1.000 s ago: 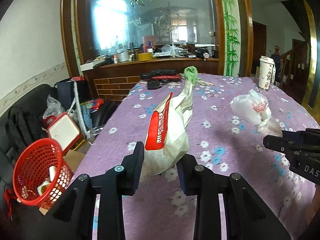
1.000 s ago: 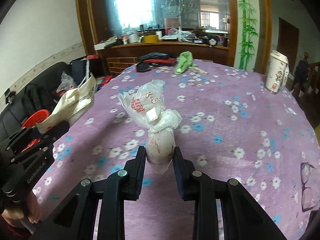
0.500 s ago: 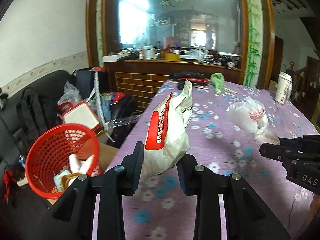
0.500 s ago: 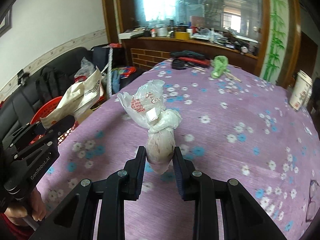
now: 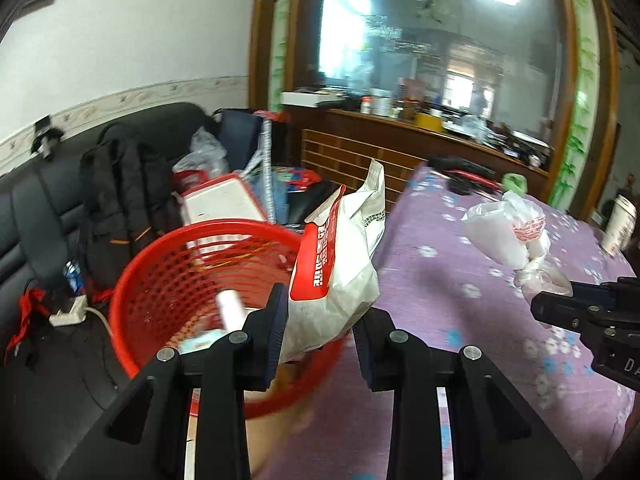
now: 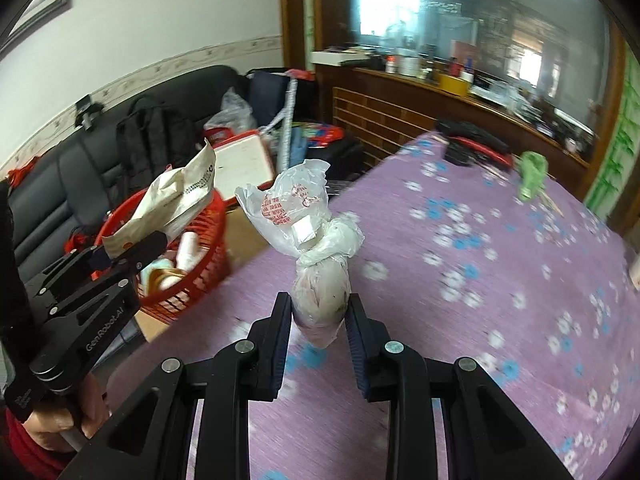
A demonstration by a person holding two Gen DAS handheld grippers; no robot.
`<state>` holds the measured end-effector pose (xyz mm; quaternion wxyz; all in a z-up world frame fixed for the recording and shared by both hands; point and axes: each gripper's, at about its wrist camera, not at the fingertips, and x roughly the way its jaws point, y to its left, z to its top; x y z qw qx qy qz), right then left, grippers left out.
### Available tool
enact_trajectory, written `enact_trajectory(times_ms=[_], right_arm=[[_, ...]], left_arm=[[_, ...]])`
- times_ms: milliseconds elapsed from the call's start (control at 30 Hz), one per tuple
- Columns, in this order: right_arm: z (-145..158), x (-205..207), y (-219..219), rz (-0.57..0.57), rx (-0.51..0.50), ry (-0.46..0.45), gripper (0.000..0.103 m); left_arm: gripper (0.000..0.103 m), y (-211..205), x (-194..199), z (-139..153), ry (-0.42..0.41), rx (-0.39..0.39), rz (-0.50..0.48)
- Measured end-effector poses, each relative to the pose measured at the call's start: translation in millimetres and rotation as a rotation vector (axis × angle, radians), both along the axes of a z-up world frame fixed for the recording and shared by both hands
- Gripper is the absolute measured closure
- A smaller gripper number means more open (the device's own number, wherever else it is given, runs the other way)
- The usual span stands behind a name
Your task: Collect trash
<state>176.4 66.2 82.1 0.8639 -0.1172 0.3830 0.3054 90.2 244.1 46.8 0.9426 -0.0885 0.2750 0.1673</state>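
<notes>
My left gripper (image 5: 320,320) is shut on a crumpled white and red paper bag (image 5: 340,264) and holds it over the near rim of a red mesh trash basket (image 5: 168,276). The basket holds several bits of trash. My right gripper (image 6: 318,316) is shut on a knotted clear plastic bag (image 6: 316,256) and holds it above the left edge of the purple flowered table (image 6: 500,280). The plastic bag also shows in the left wrist view (image 5: 508,236), and the paper bag (image 6: 176,200) and basket (image 6: 192,252) show in the right wrist view.
A black sofa (image 5: 48,208) with a backpack (image 5: 120,200) and clutter stands behind the basket. On the table's far side lie a green cloth (image 6: 532,172), black and red items (image 6: 472,144) and a paper cup (image 5: 620,224). A wooden counter (image 5: 400,136) runs behind.
Both grippers have swung left with their bags. The paper bag has gone from above the table to above the red basket. The plastic bag has reached the table's left edge.
</notes>
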Motion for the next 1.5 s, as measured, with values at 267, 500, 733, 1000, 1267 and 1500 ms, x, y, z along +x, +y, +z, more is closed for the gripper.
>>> enact_trajectory(times_ms=[267, 500, 733, 1000, 1267, 1500], right_arm=[[-0.5, 1.5, 62.2, 0.099, 0.003, 0.03, 0.073], [-3.3, 6.3, 99.7, 0.156, 0.02, 0.075, 0.073], [-14.0, 14.1, 122.9, 0.185, 0.034, 0.132, 0.073], [-25.6, 18.9, 140.8, 0.205, 0.036, 0.167, 0.073], [-40.2, 23.2, 154.5, 0.219, 0.027, 0.201, 0.071], [-34.2, 21.2, 143.7, 0.207, 0.052, 0.18, 0.07]], left_arm=[[0.073, 56.9, -12.7, -10.7, 0.016, -0.026, 0.107], [0.073, 85.4, -19.6, -18.9, 0.031, -0.044, 0.156], [0.073, 97.8, -16.1, -26.8, 0.047, -0.056, 0.175], [0.073, 102.4, -12.9, -34.9, 0.073, -0.064, 0.181], [0.072, 103.0, -8.1, -37.9, 0.089, -0.065, 0.18], [0.063, 102.3, -12.2, -36.0, 0.083, -0.072, 0.185]])
